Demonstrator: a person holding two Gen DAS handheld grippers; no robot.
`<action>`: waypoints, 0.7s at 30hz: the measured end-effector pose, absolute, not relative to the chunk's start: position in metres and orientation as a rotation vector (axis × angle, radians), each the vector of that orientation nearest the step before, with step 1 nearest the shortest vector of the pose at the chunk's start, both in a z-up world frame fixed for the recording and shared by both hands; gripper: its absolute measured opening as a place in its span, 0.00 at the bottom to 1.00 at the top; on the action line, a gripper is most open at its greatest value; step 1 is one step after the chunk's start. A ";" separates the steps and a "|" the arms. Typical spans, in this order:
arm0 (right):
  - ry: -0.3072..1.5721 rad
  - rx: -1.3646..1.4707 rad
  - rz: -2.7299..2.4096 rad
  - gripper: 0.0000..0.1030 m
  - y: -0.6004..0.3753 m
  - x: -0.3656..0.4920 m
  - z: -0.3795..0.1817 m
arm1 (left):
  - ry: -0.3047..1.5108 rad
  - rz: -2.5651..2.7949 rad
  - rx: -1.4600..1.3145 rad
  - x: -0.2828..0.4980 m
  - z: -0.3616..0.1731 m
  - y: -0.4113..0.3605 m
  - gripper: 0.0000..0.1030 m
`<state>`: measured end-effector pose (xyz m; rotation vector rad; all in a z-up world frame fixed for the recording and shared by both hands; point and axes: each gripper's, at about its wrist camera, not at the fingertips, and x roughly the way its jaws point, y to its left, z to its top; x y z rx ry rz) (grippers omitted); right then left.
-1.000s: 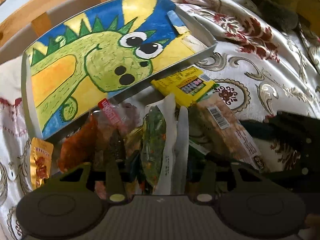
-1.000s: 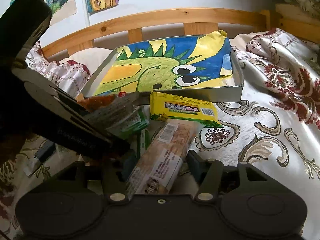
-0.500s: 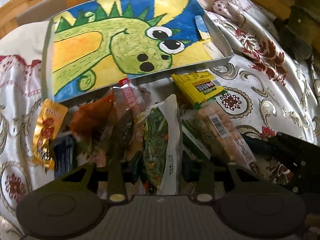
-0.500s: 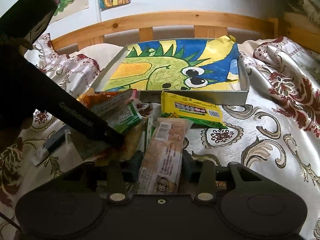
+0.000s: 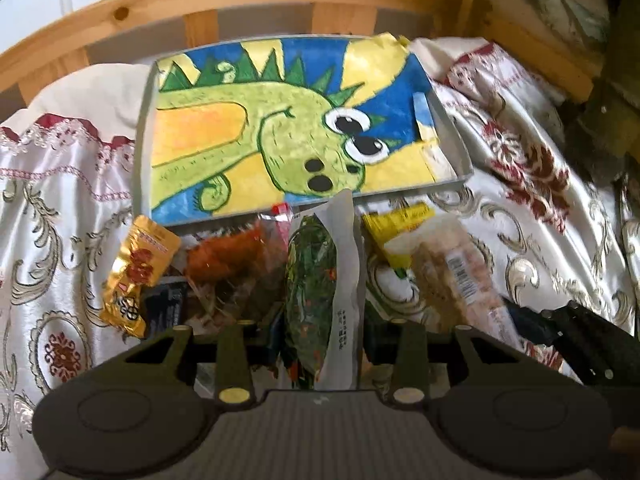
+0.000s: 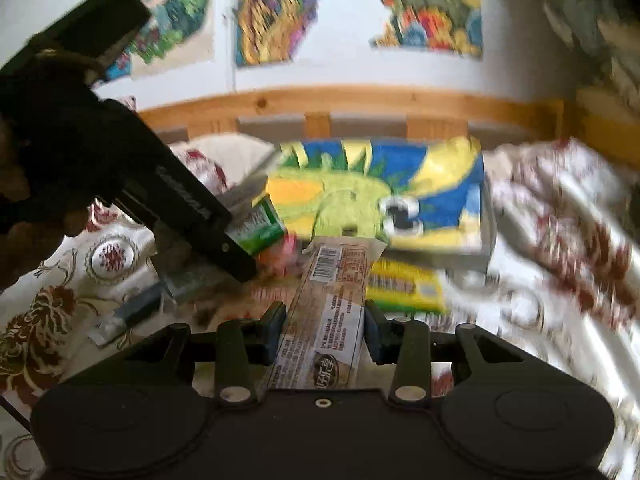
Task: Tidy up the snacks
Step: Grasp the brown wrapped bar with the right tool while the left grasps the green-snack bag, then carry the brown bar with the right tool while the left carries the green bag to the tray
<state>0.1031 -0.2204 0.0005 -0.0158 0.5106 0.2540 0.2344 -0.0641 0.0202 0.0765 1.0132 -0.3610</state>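
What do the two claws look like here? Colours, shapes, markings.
Left claw: dark olive-black plastic body, ribbed grey centre plate, two round discs, pale rivets on the finger arms. Right claw: matching black body, blue-grey pads. Seen from the right wrist, the left unit is a long black bar with faint lettering.

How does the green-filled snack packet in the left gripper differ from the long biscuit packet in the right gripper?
The green-filled packet is clear with white edges; the biscuit packet is tan with a barcode. The first is wider, the second slimmer. Each sits between a gripper's fingers, pointing toward the painted tray.
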 end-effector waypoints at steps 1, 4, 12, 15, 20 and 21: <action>0.475 -0.038 0.254 0.42 -0.221 0.103 0.003 | 1.011 -0.360 0.072 0.237 0.023 -0.064 0.41; 0.407 -0.080 0.235 0.42 -0.225 0.108 0.005 | 0.977 -0.366 0.078 0.247 0.035 -0.065 0.41; 0.324 -0.067 0.159 0.42 -0.234 0.177 0.013 | 0.853 -0.327 0.020 0.300 0.060 -0.064 0.41; 0.290 -0.052 0.155 0.42 -0.235 0.207 0.017 | 0.824 -0.306 -0.015 0.324 0.063 -0.059 0.41; 0.291 -0.049 0.104 0.42 -0.254 0.240 0.012 | 0.798 -0.292 -0.036 0.362 0.047 -0.064 0.41; 0.294 -0.051 0.093 0.42 -0.259 0.246 0.012 | 0.793 -0.297 -0.047 0.369 0.042 -0.068 0.41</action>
